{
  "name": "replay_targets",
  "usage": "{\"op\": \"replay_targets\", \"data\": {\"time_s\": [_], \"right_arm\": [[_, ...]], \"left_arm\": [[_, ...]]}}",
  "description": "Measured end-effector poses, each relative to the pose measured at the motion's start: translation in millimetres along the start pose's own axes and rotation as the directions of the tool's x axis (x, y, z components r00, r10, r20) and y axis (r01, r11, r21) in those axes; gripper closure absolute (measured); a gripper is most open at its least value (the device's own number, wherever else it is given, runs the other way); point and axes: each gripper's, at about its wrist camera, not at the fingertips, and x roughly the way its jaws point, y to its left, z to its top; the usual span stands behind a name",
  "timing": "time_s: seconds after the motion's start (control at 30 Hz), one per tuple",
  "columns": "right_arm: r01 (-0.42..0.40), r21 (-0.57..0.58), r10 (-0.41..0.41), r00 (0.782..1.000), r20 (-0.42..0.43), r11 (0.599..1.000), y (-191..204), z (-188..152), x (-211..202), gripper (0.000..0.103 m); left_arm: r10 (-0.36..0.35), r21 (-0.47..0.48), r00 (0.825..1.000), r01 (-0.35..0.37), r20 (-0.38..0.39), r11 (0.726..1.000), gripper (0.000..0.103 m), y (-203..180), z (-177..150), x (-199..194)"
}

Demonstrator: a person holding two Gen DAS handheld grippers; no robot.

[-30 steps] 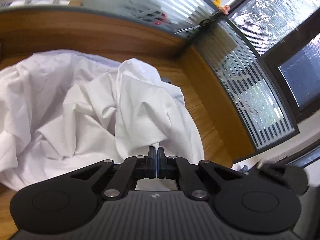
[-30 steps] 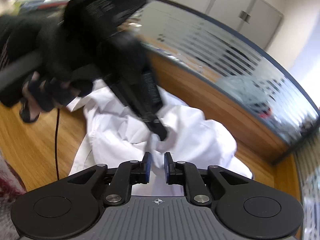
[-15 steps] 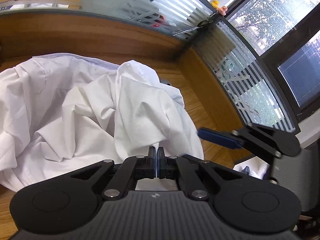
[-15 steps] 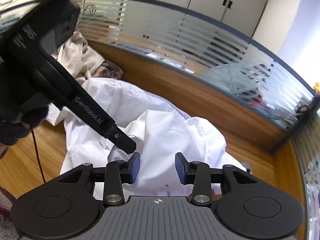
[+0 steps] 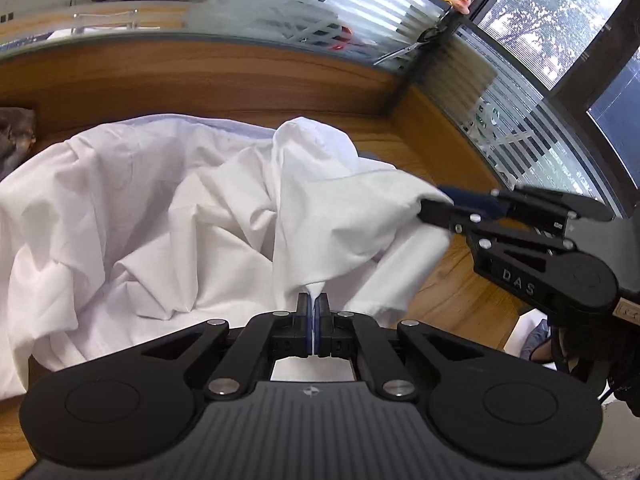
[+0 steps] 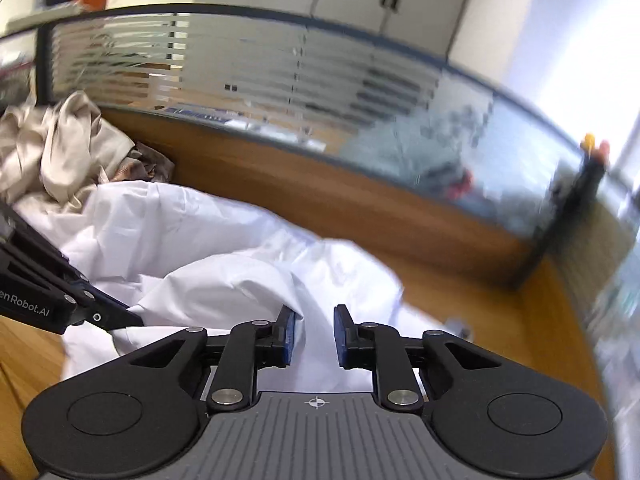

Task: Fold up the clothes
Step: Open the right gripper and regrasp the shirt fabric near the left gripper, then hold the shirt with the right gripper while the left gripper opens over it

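Two grippers on the shirt (image 5: 168,216) now: left gripper (image 5: 312,312) stays pinched on a fold while right gripper (image 6: 314,334), jaws closing but still apart, moves onto the cloth heaped on the desk (image 5: 452,300), so spreading looks next.

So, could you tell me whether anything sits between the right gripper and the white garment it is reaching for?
Nothing visible does. The right gripper has just been closing its jaws, with a fold of the white garment between them. The left gripper, shut on another fold, holds off to the side.
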Motion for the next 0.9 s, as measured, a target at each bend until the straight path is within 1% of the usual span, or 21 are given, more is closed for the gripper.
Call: {"op": "replay_targets", "data": {"time_s": [0.07,0.13,0.2,0.23,0.27,0.33,0.4,0.47,0.5,0.57,0.6,0.63,0.7,0.77,0.8,0.83,0.87,0.9], "right_arm": [[-0.038,-0.005,0.038,0.999,-0.011,0.999,1.4,-4.0,-1.8,0.090],[-0.061,-0.010,0.061,0.998,-0.017,0.998,3.8,-6.9,-6.4,0.090],[-0.089,0.011,0.089,0.996,-0.021,0.996,2.4,-9.1,-9.3,0.090],[-0.103,0.023,0.103,0.994,-0.022,0.994,3.0,-10.5,-10.9,0.092],[-0.117,0.034,0.117,0.993,-0.022,0.993,4.3,-12.2,-12.7,0.100],[-0.127,0.048,0.128,0.992,-0.017,0.991,7.0,-14.0,-14.8,0.100],[-0.136,0.063,0.136,0.991,-0.009,0.989,9.2,-15.0,-16.6,0.100],[-0.144,0.075,0.144,0.990,0.001,0.987,9.8,-14.6,-18.7,0.100],[-0.145,0.076,0.145,0.989,0.005,0.986,10.2,-14.4,-20.5,0.100],[-0.149,0.077,0.148,0.989,0.012,0.986,10.7,-14.2,-23.9,0.100],[-0.150,0.080,0.149,0.989,0.014,0.986,10.4,-14.4,-25.2,0.100],[-0.154,0.087,0.153,0.988,0.017,0.984,9.4,-15.0,-26.2,0.100],[-0.166,0.116,0.165,0.986,0.016,0.979,5.9,-16.8,-26.3,0.100],[-0.185,0.158,0.184,0.983,0.019,0.970,1.4,-18.5,-25.7,0.099],[-0.195,0.180,0.194,0.981,0.021,0.964,-0.9,-19.3,-25.4,0.099],[-0.205,0.197,0.205,0.979,0.022,0.959,-2.8,-19.8,-24.5,0.099],[-0.210,0.205,0.211,0.977,0.022,0.956,-3.8,-20.1,-23.6,0.099],[-0.214,0.208,0.214,0.977,0.022,0.954,-4.3,-20.4,-22.8,0.099]], "left_arm": [[-0.010,0.027,1.000,0.009,0.030,1.000,0.101,-4.0,-2.4,-7.9],[-0.022,0.067,0.998,0.017,0.064,0.998,0.101,-10.2,-4.4,-17.9],[-0.040,0.117,0.994,0.028,0.099,0.993,0.101,-20.0,-4.1,-29.1],[-0.049,0.137,0.994,0.035,0.102,0.990,0.100,-24.4,-3.8,-30.9],[-0.057,0.157,0.994,0.041,0.096,0.987,0.100,-28.3,-3.4,-30.4],[-0.073,0.197,0.994,0.055,0.084,0.979,0.100,-36.1,-2.7,-29.2],[-0.051,0.213,0.996,0.036,0.069,0.976,0.098,-40.0,-3.1,-20.0],[-0.029,0.201,0.999,0.021,0.040,0.979,0.098,-37.5,-2.8,-5.2],[-0.019,0.171,1.000,0.015,0.022,0.985,0.098,-33.1,-2.5,2.4],[-0.033,0.113,0.999,0.034,-0.011,0.993,0.098,-23.6,-1.8,13.8],[-0.043,0.090,0.999,0.045,-0.031,0.995,0.095,-19.3,-1.7,19.0],[-0.060,0.072,0.997,0.063,-0.052,0.995,0.093,-15.8,-1.9,23.5],[-0.126,0.045,0.988,0.130,-0.090,0.990,0.091,-12.5,-3.7,28.2],[-0.199,0.017,0.972,0.203,-0.126,0.979,0.091,-11.7,-6.3,30.1],[-0.219,0.006,0.965,0.222,-0.142,0.975,0.091,-11.9,-7.9,31.7],[-0.210,0.005,0.967,0.213,-0.145,0.977,0.091,-12.9,-9.4,33.1],[-0.182,0.020,0.974,0.187,-0.137,0.982,0.091,-15.5,-10.8,33.8],[-0.152,0.043,0.981,0.158,-0.123,0.986,0.086,-19.0,-11.8,33.5]]}}
